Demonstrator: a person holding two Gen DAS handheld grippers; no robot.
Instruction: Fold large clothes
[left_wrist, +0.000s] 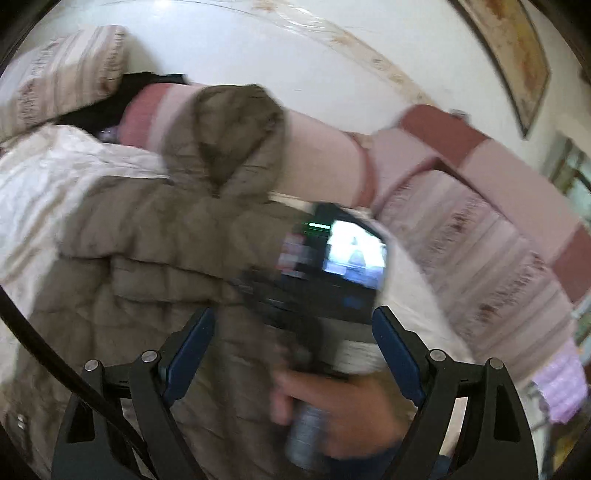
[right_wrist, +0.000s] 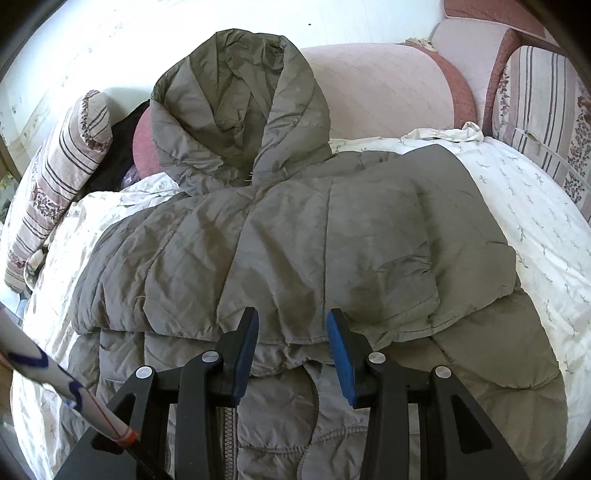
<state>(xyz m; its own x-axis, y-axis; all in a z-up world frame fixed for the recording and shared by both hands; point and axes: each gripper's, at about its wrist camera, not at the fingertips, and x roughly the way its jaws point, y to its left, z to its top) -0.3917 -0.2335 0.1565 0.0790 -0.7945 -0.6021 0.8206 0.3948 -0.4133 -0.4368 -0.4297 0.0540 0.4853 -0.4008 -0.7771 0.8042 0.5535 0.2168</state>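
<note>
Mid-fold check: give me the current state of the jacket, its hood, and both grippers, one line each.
puffer jacket: spread on the floral bedspread, sleeves folded in across the body.
hood: laid flat, propped against the pink bolster.
left gripper: open, empty.
right gripper: part open over the jacket, gripping nothing.

We see a pink sofa (right_wrist: 380, 92) under a white wall (left_wrist: 258, 44), striped cushion (right_wrist: 62, 177) at nine o'clock, framed picture (left_wrist: 517, 55) at one.

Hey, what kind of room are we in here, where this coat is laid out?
Probably a home living room: the olive-grey quilted hooded coat lies on a white floral sheet spread over a pink cushioned corner sofa, with striped floral cushions and a framed picture on the wall.
</note>
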